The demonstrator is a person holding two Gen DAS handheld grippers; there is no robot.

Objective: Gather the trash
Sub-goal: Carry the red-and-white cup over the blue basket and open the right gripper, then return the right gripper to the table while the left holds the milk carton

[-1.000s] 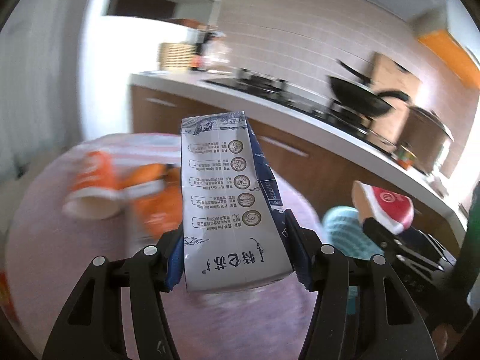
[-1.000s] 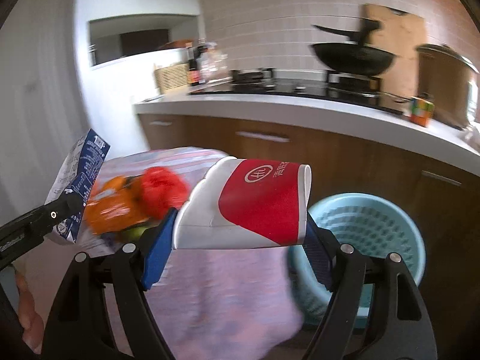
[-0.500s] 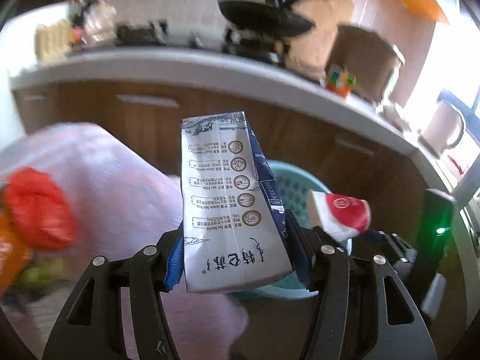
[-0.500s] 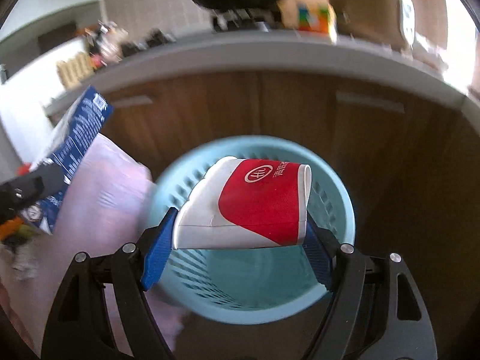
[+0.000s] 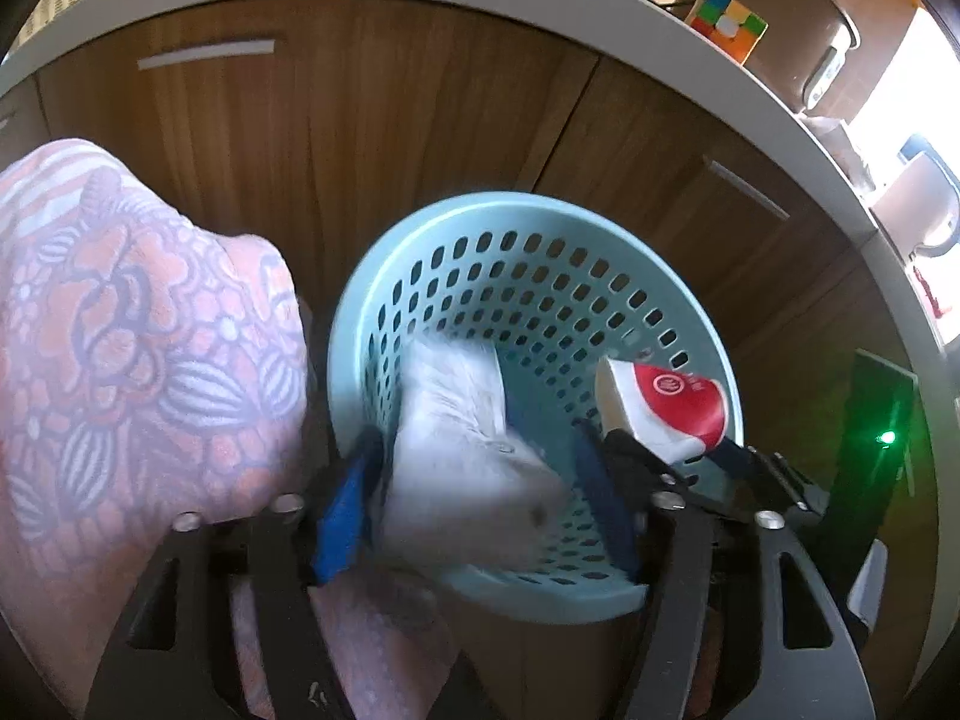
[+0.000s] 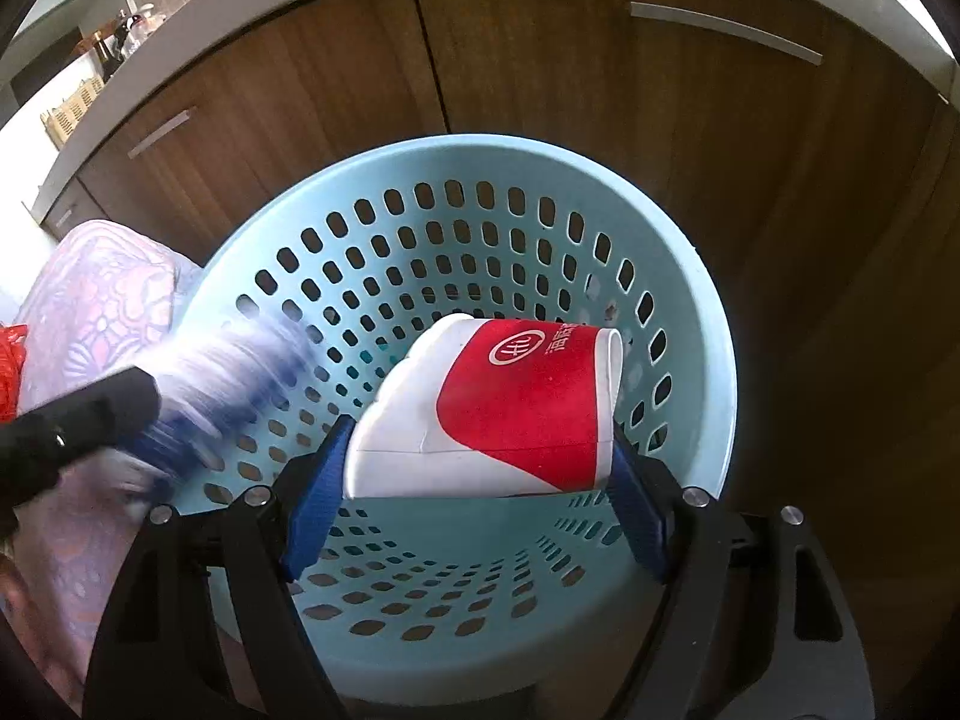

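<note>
Right gripper point(image 6: 480, 474) clamps flattened red-white paper cup point(image 6: 510, 414) over perforated light-blue plastic basket point(image 6: 714, 372), ready to drop; left gripper point(image 5: 474, 510), 9 o'clock, open, blurred white-blue carton point(image 5: 462, 450) apparently falling in.

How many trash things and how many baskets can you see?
Trash things: 2, the red and white paper cup and the blurry white carton.
Baskets: 1, the light blue basket.
Total: 3.

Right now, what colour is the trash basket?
Light blue basket with perforated walls, clearest in the right wrist view.
</note>
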